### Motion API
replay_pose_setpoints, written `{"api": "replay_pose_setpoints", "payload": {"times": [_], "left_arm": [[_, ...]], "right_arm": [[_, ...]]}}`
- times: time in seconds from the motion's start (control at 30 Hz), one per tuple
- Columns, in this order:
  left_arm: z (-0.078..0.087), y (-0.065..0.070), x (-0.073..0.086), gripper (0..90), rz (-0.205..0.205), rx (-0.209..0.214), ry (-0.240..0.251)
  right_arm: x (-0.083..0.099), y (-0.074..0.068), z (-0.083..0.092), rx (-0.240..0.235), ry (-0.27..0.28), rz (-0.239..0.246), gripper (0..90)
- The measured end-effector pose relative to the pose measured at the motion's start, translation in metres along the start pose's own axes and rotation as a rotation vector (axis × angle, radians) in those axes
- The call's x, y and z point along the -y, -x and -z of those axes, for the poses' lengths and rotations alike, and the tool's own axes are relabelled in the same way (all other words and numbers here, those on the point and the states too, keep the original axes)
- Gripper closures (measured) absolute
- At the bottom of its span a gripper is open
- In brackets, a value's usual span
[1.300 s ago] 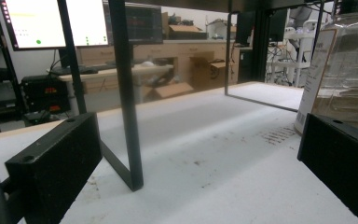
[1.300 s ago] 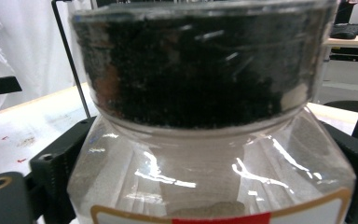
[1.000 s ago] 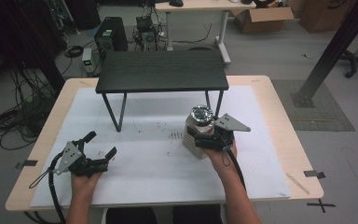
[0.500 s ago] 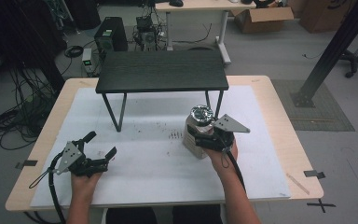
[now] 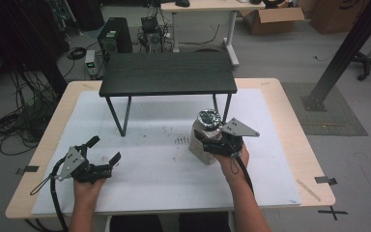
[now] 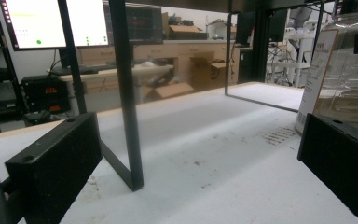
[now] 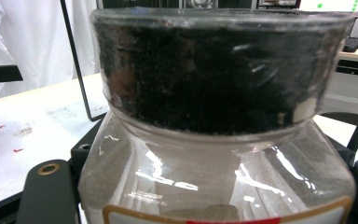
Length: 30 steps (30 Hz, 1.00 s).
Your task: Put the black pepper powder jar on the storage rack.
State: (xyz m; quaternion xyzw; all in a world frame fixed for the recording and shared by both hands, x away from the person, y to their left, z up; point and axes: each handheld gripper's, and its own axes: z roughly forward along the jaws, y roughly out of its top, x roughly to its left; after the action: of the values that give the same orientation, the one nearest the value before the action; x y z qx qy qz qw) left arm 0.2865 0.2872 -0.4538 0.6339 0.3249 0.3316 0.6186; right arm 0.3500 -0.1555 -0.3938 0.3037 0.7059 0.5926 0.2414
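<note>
A clear plastic jar (image 5: pixel 202 151) with a dark lid (image 5: pixel 208 118) stands upright on the white mat, just in front of the small black table's right legs. My right gripper (image 5: pixel 206 144) is around its body below the lid. Its jaws have just been closing and now press on the jar (image 7: pixel 214 93) from both sides. My left gripper (image 5: pixel 105 149) rests low over the mat at the front left, open, with nothing between its jaws. In the left gripper view the left gripper (image 6: pixel 196 158) looks across the mat, and the jar (image 6: pixel 349 79) stands at the right.
A small black table (image 5: pixel 169 72) on thin metal legs (image 6: pixel 126 93) stands at the back middle of the white mat (image 5: pixel 159 169). The mat covers a wooden tabletop (image 5: pixel 290 121). Beyond lie floor cables, a computer tower and boxes.
The right gripper's jaws have drawn in against the jar. Both hands and the jar have kept their places.
</note>
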Motion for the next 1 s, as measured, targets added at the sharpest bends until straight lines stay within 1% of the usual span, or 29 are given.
{"api": "replay_pose_setpoints", "payload": {"times": [0.13, 0.27, 0.37, 0.47, 0.7, 1.0], "left_arm": [[0.000, 0.000, 0.000, 0.2, 0.001, 0.000, 0.000], [0.000, 0.000, 0.000, 0.2, 0.001, 0.000, 0.000], [0.000, 0.000, 0.000, 0.2, 0.001, 0.000, -0.001], [0.000, 0.000, 0.000, 0.2, 0.001, 0.000, -0.001], [0.000, 0.000, 0.000, 0.2, 0.000, 0.000, -0.001], [0.000, 0.000, 0.000, 0.2, 0.000, 0.000, -0.001]], "right_arm": [[0.000, 0.001, 0.000, -0.003, -0.002, -0.002, 23.0], [-0.001, 0.001, 0.002, -0.009, 0.001, -0.014, 22.9], [-0.004, 0.000, 0.004, -0.012, 0.006, -0.004, 22.9], [-0.011, 0.000, 0.007, -0.020, 0.015, 0.004, 22.9], [-0.034, -0.001, 0.016, -0.036, 0.021, 0.031, 22.9], [-0.060, 0.001, 0.026, -0.054, 0.025, 0.043, 22.8]]}}
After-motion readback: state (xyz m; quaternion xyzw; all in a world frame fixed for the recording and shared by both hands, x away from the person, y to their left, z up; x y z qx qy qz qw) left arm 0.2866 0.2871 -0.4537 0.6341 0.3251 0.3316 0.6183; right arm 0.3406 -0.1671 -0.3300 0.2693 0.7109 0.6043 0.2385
